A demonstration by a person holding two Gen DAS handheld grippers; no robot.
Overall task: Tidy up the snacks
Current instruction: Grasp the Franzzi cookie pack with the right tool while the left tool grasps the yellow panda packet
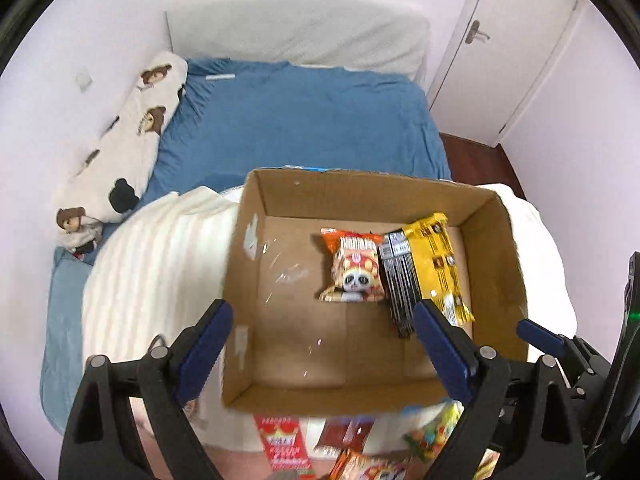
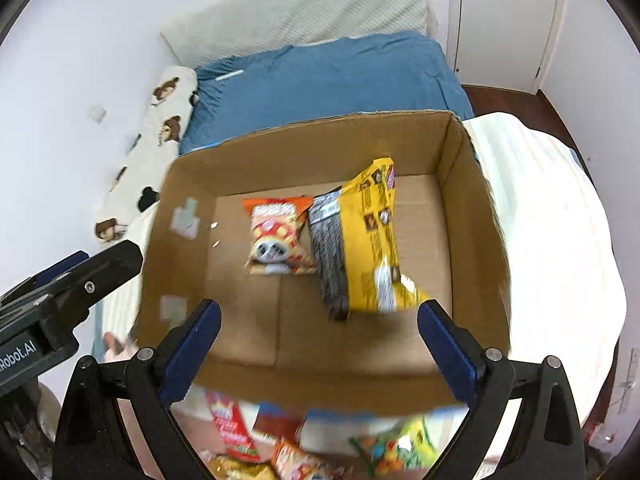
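The cardboard box (image 1: pixel 372 396) fills the middle of both wrist views and holds 2 snacks on its floor: an orange panda snack pack (image 1: pixel 352 266) at centre, and a yellow packet (image 1: pixel 434 264) with a grey-striped side touching it on the right. More loose snack packets (image 1: pixel 360 446) lie blurred along the bottom edge, outside the box's near wall. The left gripper (image 1: pixel 322 344) has its jaws spread wide with nothing between them, and so does the right gripper (image 2: pixel 320 340); both hang above the box.

Next comes picking another loose packet. It would go best to drop 1 gripper to the bottom-edge pile, pinch a single packet by its flat edge, then set it in the bare left half of the box floor, beside the panda pack, not on top.
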